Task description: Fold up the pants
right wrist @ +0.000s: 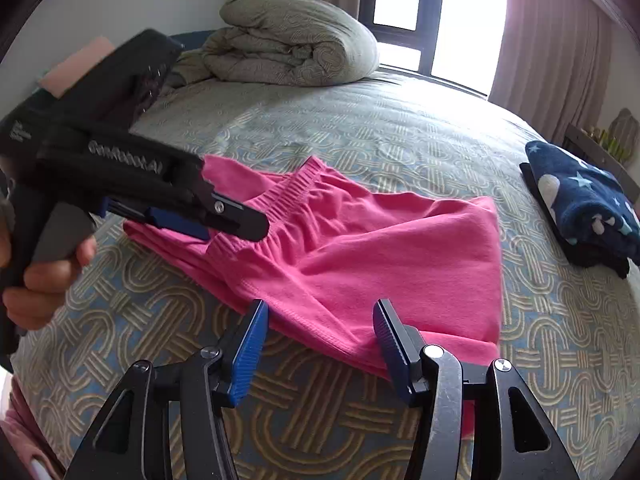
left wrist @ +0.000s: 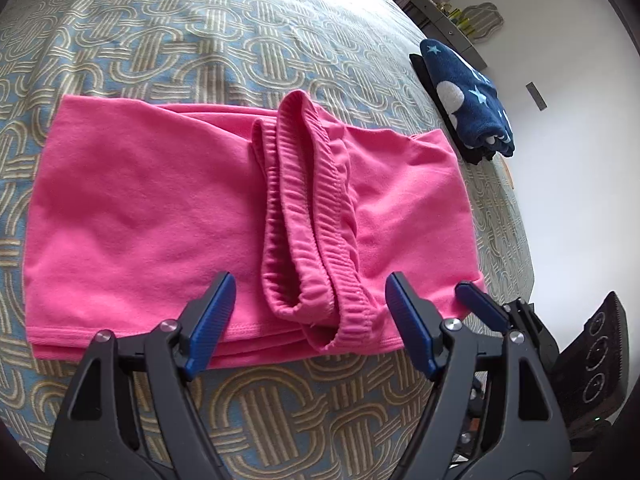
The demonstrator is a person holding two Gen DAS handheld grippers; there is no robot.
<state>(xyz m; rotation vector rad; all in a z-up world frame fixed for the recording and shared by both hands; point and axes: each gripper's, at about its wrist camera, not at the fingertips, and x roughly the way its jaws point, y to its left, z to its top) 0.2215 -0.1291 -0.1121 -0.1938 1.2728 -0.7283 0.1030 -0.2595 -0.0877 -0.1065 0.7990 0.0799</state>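
Lying folded on the bed, the pants are sitting just ahead of both grippers, waistband bunched on top. The left gripper is hovering spread over their near edge, gripping nothing. The right gripper is also gaping wide, at the near hem. Further right, a navy blanket is resting.

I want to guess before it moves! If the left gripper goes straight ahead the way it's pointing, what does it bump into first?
Most likely the pink pants. The left gripper is open, and the stretchy waistband lies right ahead between its fingers, so it would probably touch that first. Depth is hard to judge.
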